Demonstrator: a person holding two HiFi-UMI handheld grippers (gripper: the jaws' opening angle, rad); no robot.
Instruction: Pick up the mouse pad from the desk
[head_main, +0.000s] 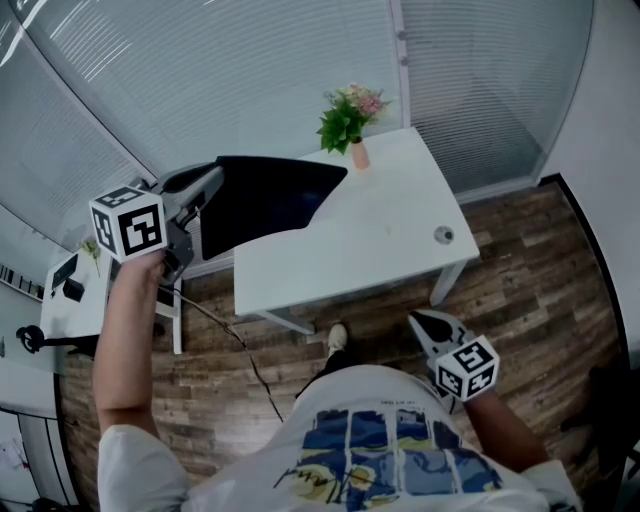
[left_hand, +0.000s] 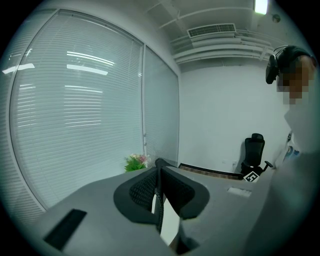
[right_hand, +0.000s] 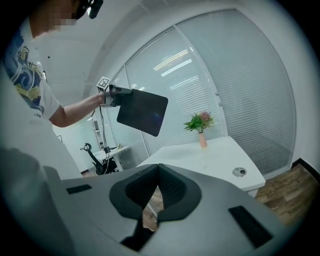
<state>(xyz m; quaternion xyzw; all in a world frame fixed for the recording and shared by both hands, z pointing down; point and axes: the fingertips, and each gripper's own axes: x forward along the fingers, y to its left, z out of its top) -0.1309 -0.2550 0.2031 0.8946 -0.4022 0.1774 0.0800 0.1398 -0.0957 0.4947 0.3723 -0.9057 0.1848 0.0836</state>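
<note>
Mouse pad (head_main: 268, 200): black, held up in the air off the desk (head_main: 380, 235); seen at 11 o'clock in the head view.
Left gripper (head_main: 205, 192): raised at 10 o'clock; jaws pinched on the pad's left edge, which was seen edge-on between them.
Right gripper (head_main: 428, 328): low at 4 o'clock beside the shirt (head_main: 390, 450); jaws pressed together, nothing gripped.
Desk top: white; flowers (head_main: 350, 118) placed at its 12 o'clock edge, round grommet (head_main: 444, 235) at 3 o'clock.
Floor (head_main: 540, 270): wood planks.

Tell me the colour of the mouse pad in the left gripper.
Plain black: the mouse pad shows best in the right gripper view.
</note>
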